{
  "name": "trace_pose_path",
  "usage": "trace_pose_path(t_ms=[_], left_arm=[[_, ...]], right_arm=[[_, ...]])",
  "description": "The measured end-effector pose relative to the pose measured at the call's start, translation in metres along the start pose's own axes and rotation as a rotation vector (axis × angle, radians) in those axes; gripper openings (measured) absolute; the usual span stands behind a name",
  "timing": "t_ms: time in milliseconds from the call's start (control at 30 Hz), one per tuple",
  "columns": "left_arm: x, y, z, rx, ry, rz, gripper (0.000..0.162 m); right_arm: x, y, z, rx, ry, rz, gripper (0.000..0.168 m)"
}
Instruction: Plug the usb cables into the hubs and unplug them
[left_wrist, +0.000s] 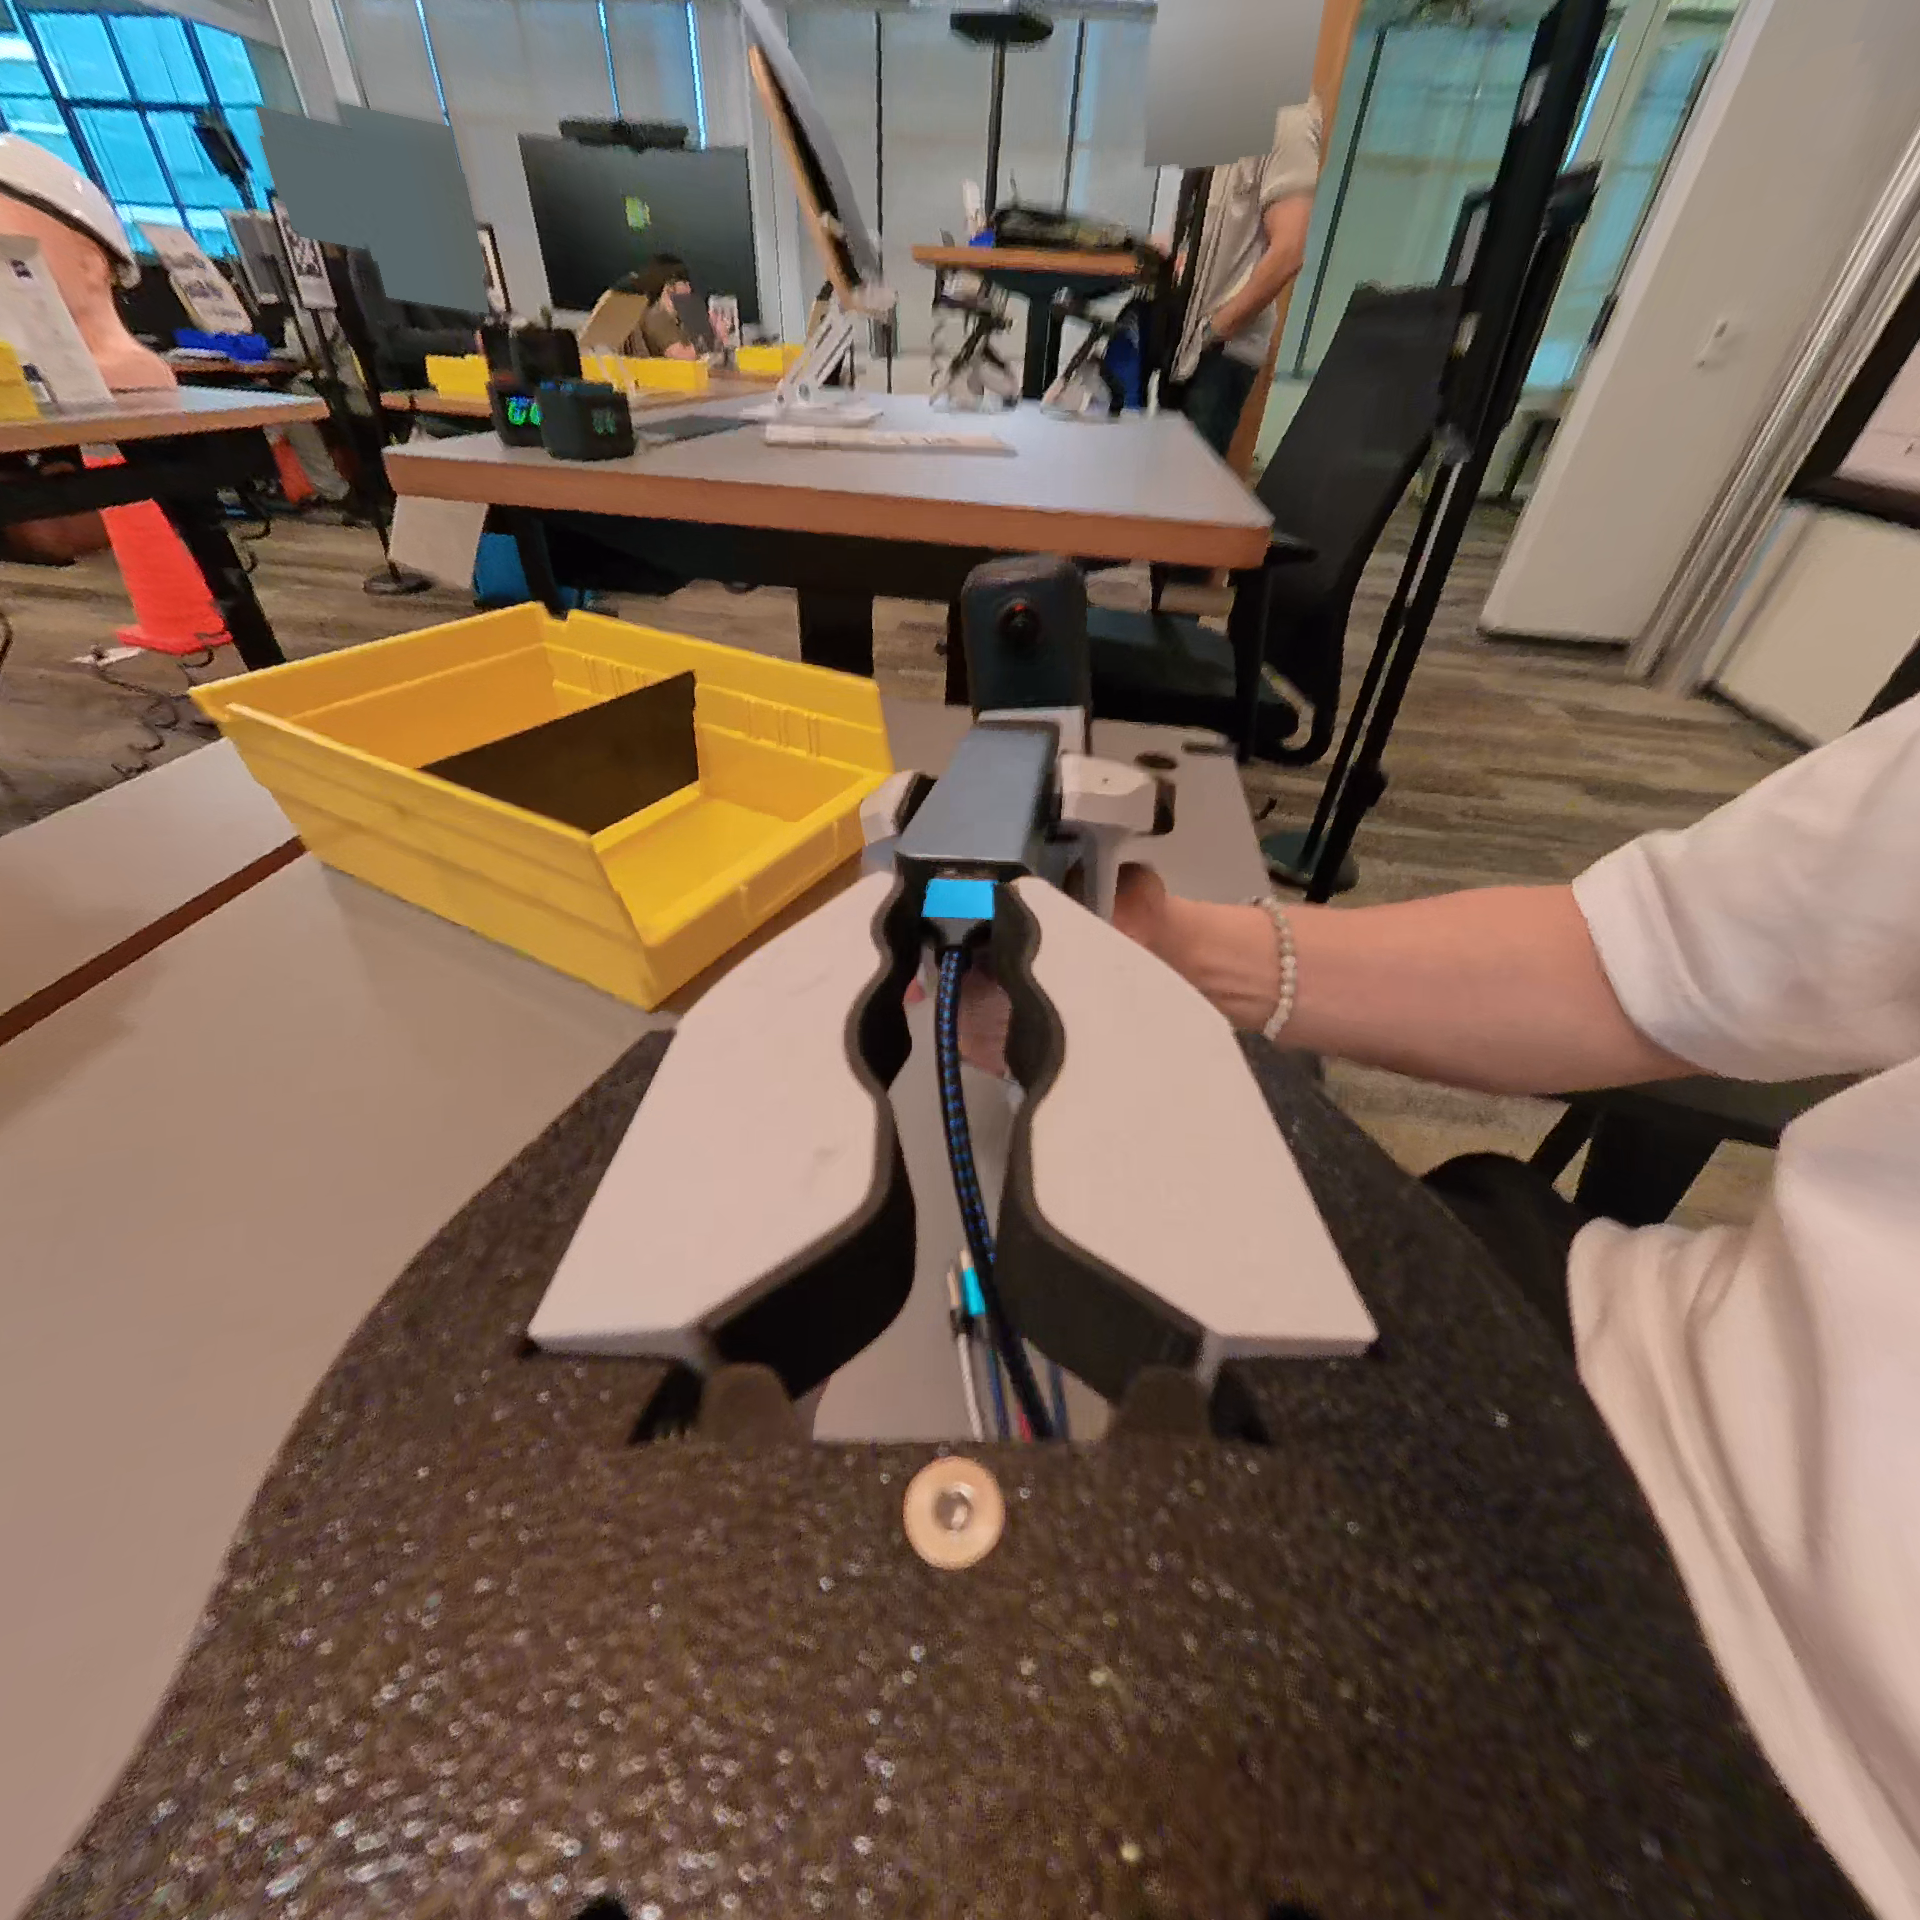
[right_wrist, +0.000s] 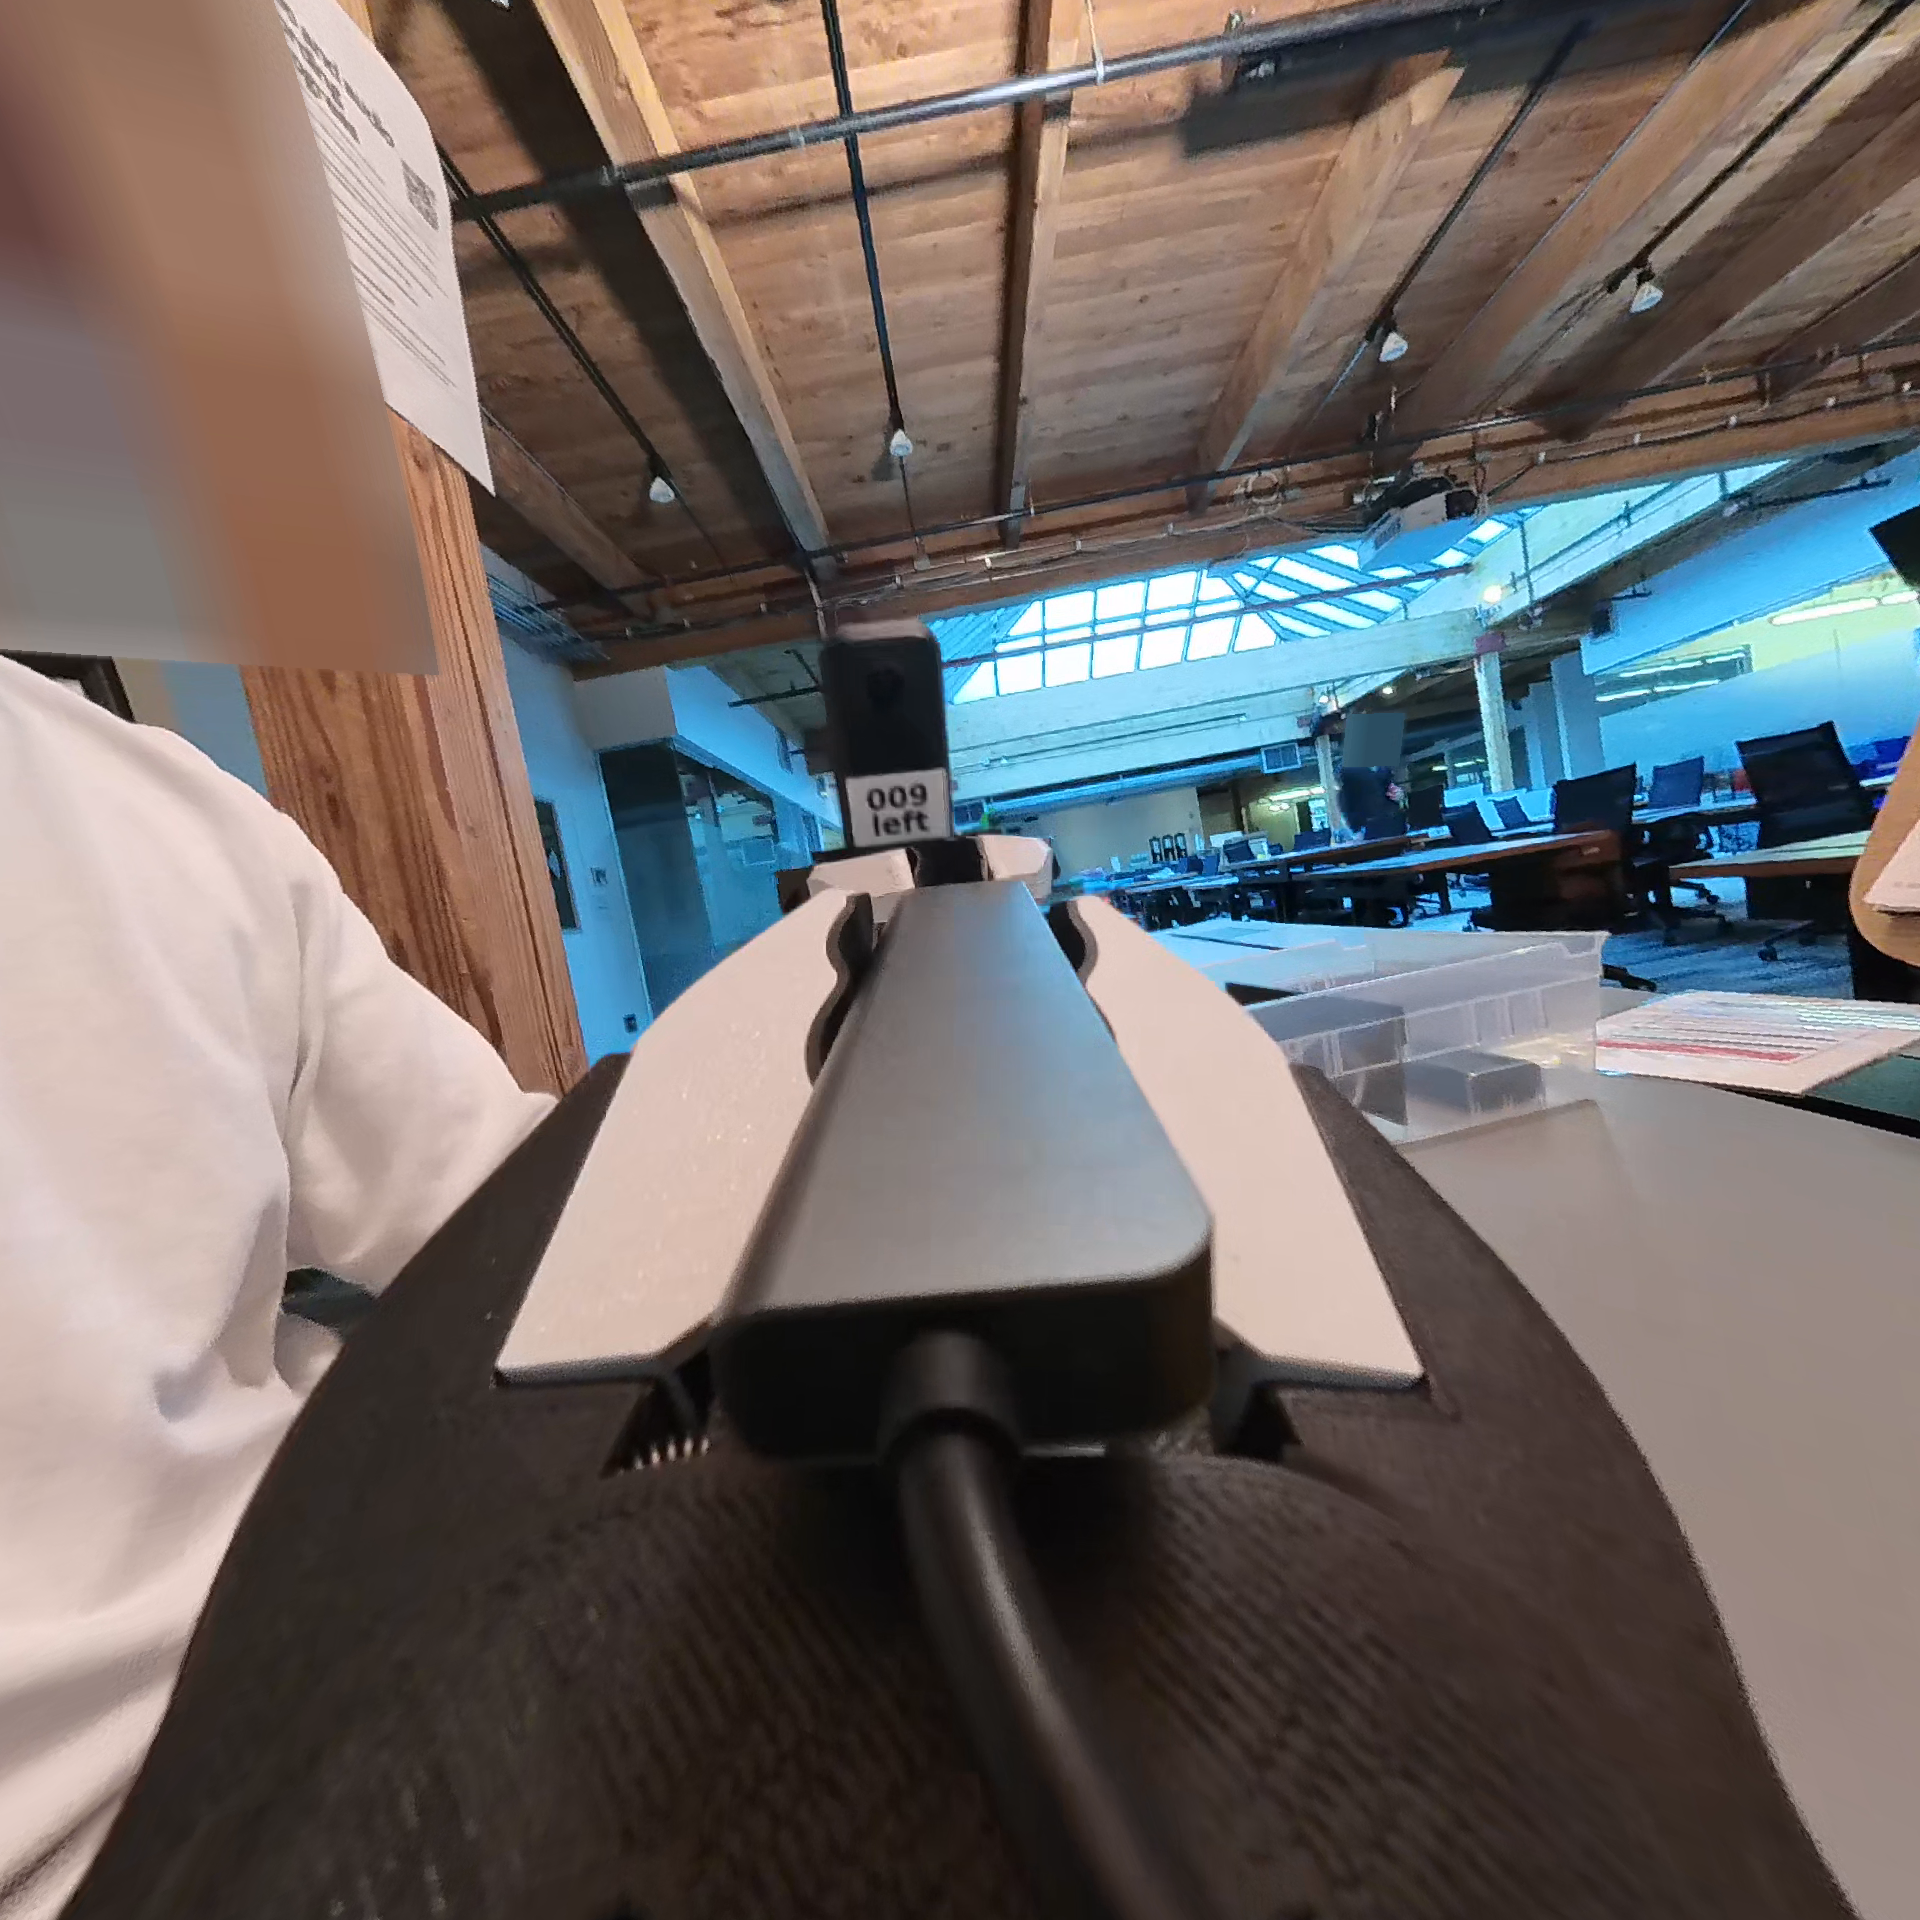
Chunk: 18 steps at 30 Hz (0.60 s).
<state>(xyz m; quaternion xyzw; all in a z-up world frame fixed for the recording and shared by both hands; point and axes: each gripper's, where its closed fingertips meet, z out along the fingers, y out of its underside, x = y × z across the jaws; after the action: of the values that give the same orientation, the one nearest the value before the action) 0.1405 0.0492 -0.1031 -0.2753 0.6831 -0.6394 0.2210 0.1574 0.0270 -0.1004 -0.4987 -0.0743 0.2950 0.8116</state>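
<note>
In the left wrist view my left gripper (left_wrist: 958, 906) is shut on the blue plug (left_wrist: 958, 900) of a blue-black braided USB cable (left_wrist: 961, 1091). The plug's front sits against the end face of a dark grey hub (left_wrist: 982, 795), and its metal tip is hidden. The right gripper (left_wrist: 1101, 800), held in a person's hand, grips that hub from the far side. In the right wrist view my right gripper (right_wrist: 961, 914) is shut on the long hub (right_wrist: 977, 1091). The hub's black lead (right_wrist: 997, 1558) runs toward the camera. The left gripper (right_wrist: 914, 868) faces it at the hub's far end.
A yellow bin (left_wrist: 727, 883) with a black divider stands on the grey table (left_wrist: 260, 1091) to the left. Several loose cables (left_wrist: 987, 1340) lie under my left gripper. A clear bin (right_wrist: 1455, 997) with dark boxes and a printed sheet (right_wrist: 1756, 1039) lie to the right. The person's arm (left_wrist: 1403, 987) reaches in from the right. Left and right tips are no more than a few centimetres apart.
</note>
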Motion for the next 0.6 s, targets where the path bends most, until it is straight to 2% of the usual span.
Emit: trace_pose_path(t_ms=[200, 600], left_arm=[[0.0027, -0.0044, 0.0012, 0.034, 0.016, -0.026, 0.014], [0.0047, -0.0026, 0.0031, -0.004, 0.006, -0.037, 0.014]], right_arm=[[-0.0023, -0.0016, 0.0, 0.022, -0.02, 0.027, 0.037], [-0.0037, -0.0022, -0.0026, 0.032, -0.046, 0.051, 0.036]])
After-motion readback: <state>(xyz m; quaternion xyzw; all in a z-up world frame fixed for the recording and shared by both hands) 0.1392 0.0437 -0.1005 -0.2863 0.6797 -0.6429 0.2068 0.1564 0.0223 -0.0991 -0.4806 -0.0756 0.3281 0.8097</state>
